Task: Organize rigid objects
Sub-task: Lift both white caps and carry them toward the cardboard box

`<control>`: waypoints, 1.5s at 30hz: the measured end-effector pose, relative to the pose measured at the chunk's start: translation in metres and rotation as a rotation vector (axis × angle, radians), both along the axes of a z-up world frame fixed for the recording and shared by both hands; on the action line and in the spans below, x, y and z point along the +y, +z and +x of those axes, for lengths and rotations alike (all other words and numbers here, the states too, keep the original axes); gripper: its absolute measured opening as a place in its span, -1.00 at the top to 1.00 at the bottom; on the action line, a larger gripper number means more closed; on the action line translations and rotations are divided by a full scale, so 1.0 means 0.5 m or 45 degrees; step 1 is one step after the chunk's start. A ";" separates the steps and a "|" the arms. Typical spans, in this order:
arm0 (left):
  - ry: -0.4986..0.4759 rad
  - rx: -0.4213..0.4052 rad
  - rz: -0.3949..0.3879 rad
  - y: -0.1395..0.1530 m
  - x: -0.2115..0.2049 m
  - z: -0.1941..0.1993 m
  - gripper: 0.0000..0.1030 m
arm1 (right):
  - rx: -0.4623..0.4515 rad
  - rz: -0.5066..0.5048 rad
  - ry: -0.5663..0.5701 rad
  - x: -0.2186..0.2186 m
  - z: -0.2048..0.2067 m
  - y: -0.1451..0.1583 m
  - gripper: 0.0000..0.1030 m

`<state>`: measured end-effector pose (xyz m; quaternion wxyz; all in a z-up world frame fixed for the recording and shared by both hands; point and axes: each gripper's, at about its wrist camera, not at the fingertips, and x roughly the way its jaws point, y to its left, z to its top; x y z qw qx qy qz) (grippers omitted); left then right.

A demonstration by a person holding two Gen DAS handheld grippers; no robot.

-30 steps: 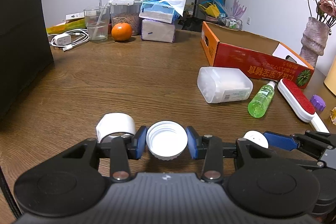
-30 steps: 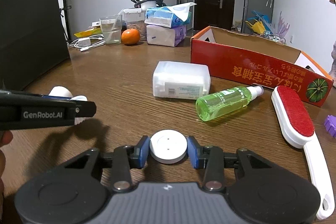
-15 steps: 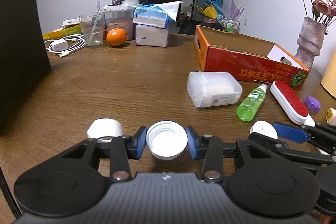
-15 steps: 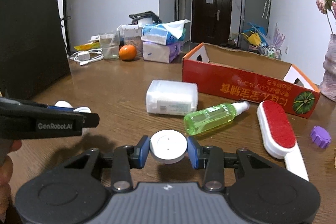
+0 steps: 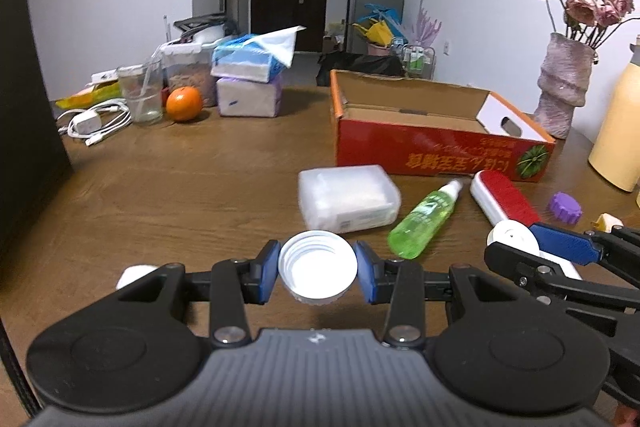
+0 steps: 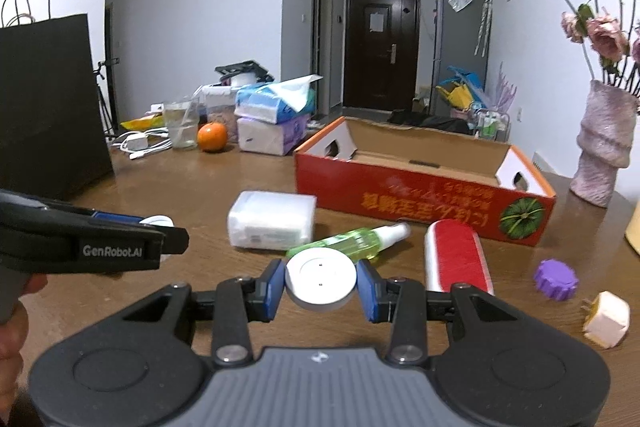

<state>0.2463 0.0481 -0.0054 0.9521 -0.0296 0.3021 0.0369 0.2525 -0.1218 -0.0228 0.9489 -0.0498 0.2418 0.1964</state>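
Note:
My left gripper (image 5: pixel 317 271) is shut on a white screw cap (image 5: pixel 317 274), open side up, held above the wooden table (image 5: pixel 192 187). My right gripper (image 6: pixel 321 285) is shut on a white round lid (image 6: pixel 320 279), flat side up, also lifted. The right gripper shows at the right of the left wrist view (image 5: pixel 532 241). The left gripper shows at the left of the right wrist view (image 6: pixel 160 227). An open red cardboard box (image 5: pixel 436 143) stands ahead, also in the right wrist view (image 6: pixel 424 195). Another white cap (image 5: pixel 134 274) lies on the table behind my left finger.
On the table lie a white plastic box (image 5: pixel 348 199), a green spray bottle (image 5: pixel 426 221), a red lint brush (image 6: pixel 456 259), a purple cap (image 6: pixel 556 279) and a white plug (image 6: pixel 606 319). A vase (image 6: pixel 606 143), a black bag (image 6: pixel 48 107), tissue packs (image 5: pixel 250 83) and an orange (image 5: pixel 183 103) stand further back.
Both grippers have risen from the table with their caps and tilted up toward the red box. The white cap left on the table has dropped low behind my left finger.

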 end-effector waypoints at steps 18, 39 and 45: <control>-0.098 -0.080 0.027 0.057 -0.138 0.048 0.21 | -0.088 0.038 -0.099 -0.127 0.029 0.052 0.26; -0.123 -0.121 0.003 0.088 -0.215 0.175 0.20 | -0.106 0.075 -0.182 -0.200 0.145 0.071 0.26; -0.117 -0.106 -0.022 0.084 -0.214 0.213 0.21 | -0.118 0.070 -0.196 -0.201 0.187 0.080 0.26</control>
